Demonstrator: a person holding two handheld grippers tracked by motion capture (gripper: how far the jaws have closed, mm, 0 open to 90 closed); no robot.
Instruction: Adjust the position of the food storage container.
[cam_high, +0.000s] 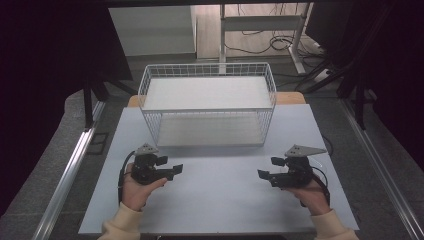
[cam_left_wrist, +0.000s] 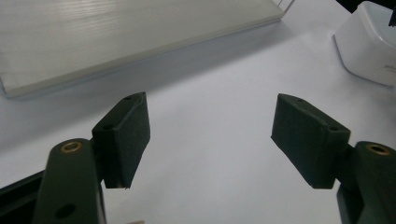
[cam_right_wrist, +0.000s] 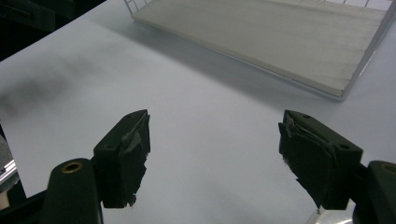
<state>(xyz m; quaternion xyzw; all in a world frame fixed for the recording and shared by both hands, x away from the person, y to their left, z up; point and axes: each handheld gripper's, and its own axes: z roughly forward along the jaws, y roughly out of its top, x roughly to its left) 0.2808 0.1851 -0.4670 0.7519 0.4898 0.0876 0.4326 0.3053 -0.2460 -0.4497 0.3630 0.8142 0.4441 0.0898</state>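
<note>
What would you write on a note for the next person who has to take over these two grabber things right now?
Left gripper: jaws open, nothing between them, held low over the table at its left side.
Right gripper: jaws open, nothing held, at the table's right side, pointing toward the left one.
White wire basket: stands at the far middle of the table, with a pale board as its floor and nothing else inside that shows.
A white rounded thing sits at the edge of the left gripper view; I cannot tell what it is.
Done: nothing picked up or placed yet, as far as things lie.
Left: all the handling.
</note>
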